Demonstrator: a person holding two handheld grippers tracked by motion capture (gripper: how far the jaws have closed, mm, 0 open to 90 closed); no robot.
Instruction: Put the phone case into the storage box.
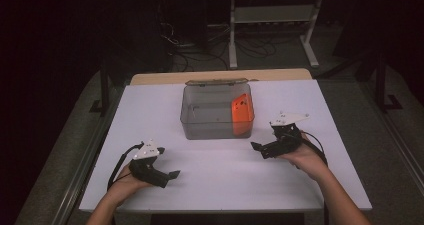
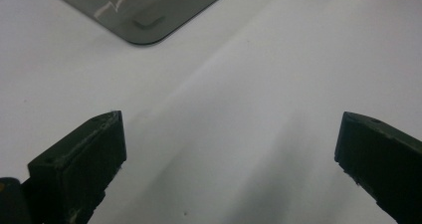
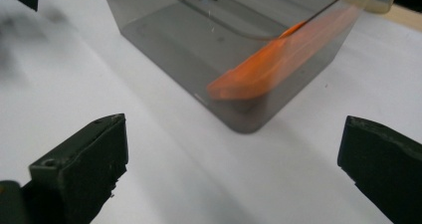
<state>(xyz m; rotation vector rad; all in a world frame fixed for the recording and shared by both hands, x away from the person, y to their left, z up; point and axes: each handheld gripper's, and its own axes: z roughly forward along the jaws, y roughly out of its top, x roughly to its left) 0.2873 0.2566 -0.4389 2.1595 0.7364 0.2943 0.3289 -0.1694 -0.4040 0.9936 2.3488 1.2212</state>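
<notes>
A smoky clear plastic box (image 1: 216, 111) stands in the middle of the white table (image 1: 150, 105), its lid hinged open at the back. An orange flat piece (image 1: 241, 110) leans inside against its right wall, also seen through the wall in the right gripper view as the orange piece (image 3: 278, 64). My left gripper (image 1: 172, 175) rests near the front left, held by a hand, open with nothing between its jaws. My right gripper (image 1: 256, 147) sits front right of the box (image 3: 224, 45), open and empty. A corner of the box (image 2: 144, 10) shows in the left gripper view.
The table's front edge (image 1: 210, 207) lies just before the forearms. A wooden strip (image 1: 220, 76) borders the far edge. Beyond stand a metal rack (image 1: 272, 20) and floor cables (image 1: 200, 45). Dark floor surrounds the table.
</notes>
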